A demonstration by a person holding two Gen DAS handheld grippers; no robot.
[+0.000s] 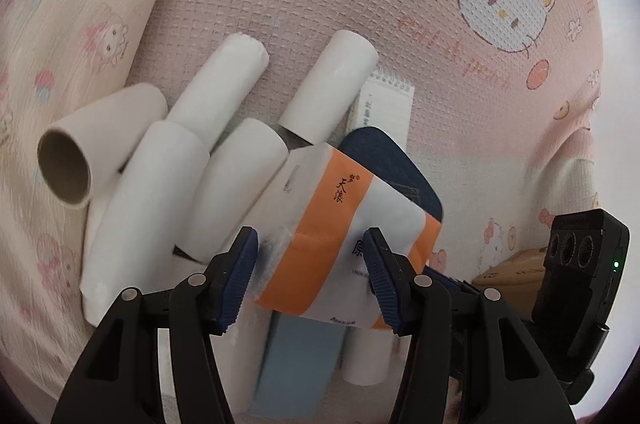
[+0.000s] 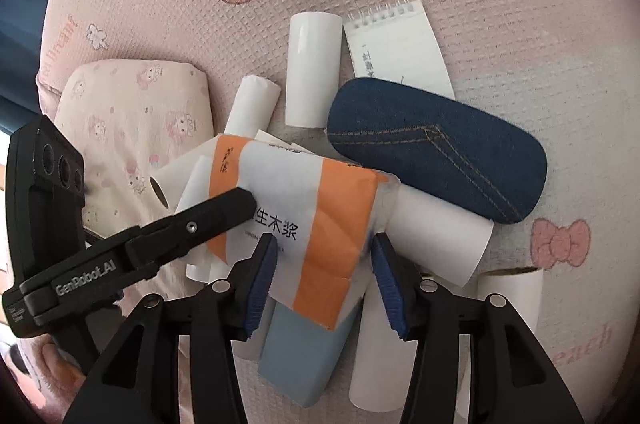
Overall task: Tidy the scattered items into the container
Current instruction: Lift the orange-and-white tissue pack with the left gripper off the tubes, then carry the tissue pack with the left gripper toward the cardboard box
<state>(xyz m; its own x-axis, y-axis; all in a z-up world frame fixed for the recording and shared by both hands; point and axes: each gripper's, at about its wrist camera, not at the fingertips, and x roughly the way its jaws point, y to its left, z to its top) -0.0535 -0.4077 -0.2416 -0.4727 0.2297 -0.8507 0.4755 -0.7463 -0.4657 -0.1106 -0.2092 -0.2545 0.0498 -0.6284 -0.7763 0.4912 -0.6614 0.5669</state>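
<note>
Gripping crinkly tissue pack, left tongs

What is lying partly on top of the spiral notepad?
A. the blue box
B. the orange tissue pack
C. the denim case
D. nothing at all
C: in the right wrist view the denim case covers the lower end of the notepad, while the tissue pack sits apart from it.

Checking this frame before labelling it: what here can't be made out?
- Container: not visible in either view.
- Light blue box: mostly covered by the tissue pack and gripper fingers in both views.
- Notepad writing: too small; lower part hidden by the denim case.
- Left gripper: whether its pads touch the pack is unclear.
</note>
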